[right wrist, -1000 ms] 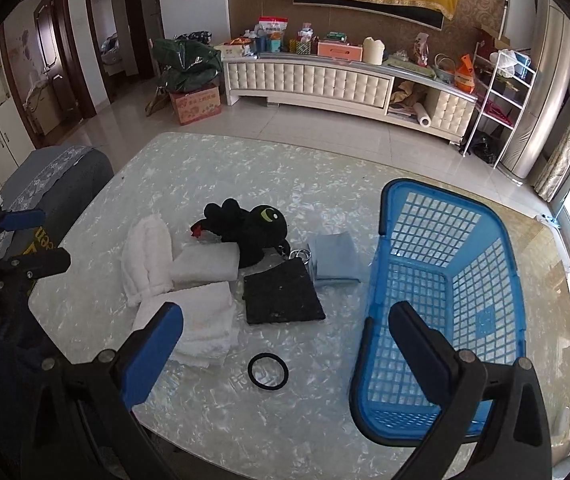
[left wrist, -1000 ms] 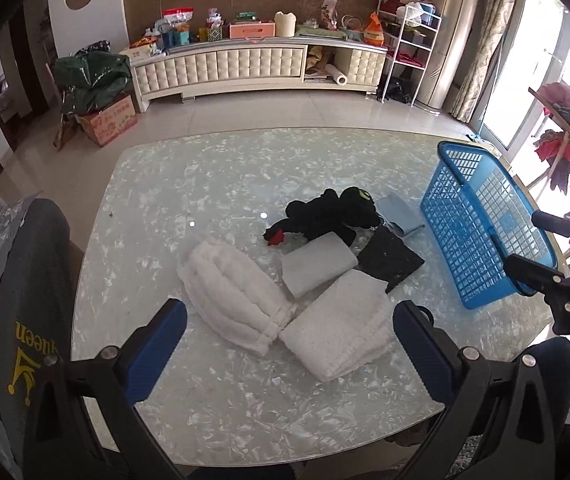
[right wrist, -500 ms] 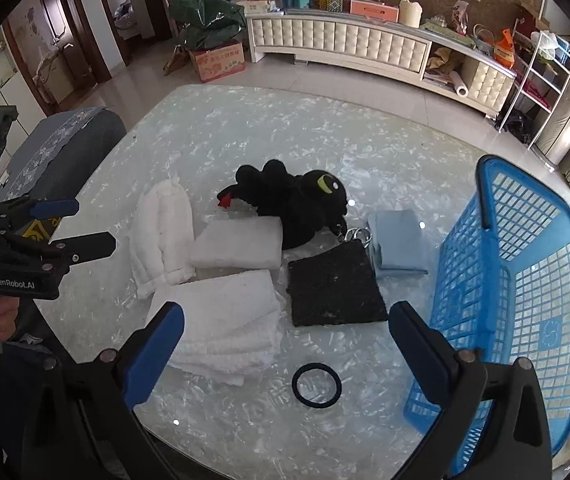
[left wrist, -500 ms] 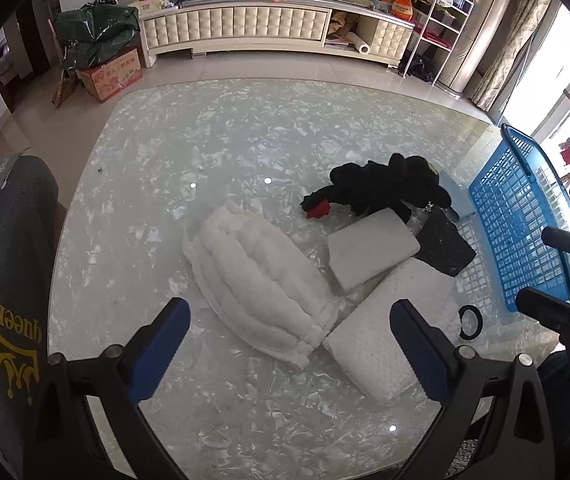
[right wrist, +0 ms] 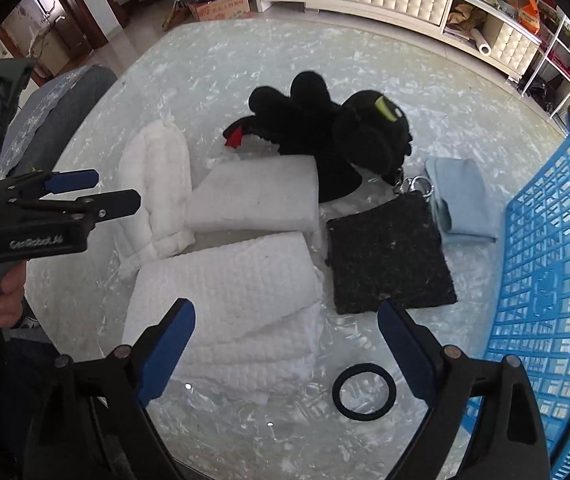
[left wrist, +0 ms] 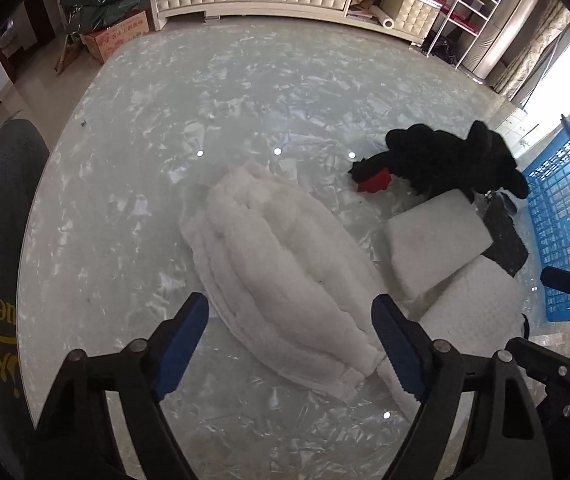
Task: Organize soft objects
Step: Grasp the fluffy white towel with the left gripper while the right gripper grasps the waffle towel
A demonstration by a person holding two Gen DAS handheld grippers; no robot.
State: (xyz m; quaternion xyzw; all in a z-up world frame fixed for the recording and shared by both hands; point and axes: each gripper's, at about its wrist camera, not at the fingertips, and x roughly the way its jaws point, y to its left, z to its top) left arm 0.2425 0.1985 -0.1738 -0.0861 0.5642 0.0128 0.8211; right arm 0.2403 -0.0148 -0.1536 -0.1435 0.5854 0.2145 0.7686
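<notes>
I hold my left gripper point(left wrist: 291, 344) low over a glass table point(left wrist: 165, 128), its blue-padded jaws spread wide on either side of the near end of a ribbed white towel point(left wrist: 285, 264); whether a pad touches the cloth I cannot tell. Beside that towel lies a smooth white folded cloth point(left wrist: 437, 240), and nearer me a waffle-textured white towel point(right wrist: 237, 304). A black plush toy point(right wrist: 337, 132) with a red tail tip rests behind the folded cloth, touching it. My right gripper point(right wrist: 285, 348) hangs above the waffle towel's right edge, jaws also wide and holding nothing. Between its pads I see a black hair tie point(right wrist: 364, 391) lying on the glass. A dark felt square point(right wrist: 389, 256) sits just beside a pale blue cloth point(right wrist: 465, 204). A blue basket point(right wrist: 557, 280) stands at the right.
</notes>
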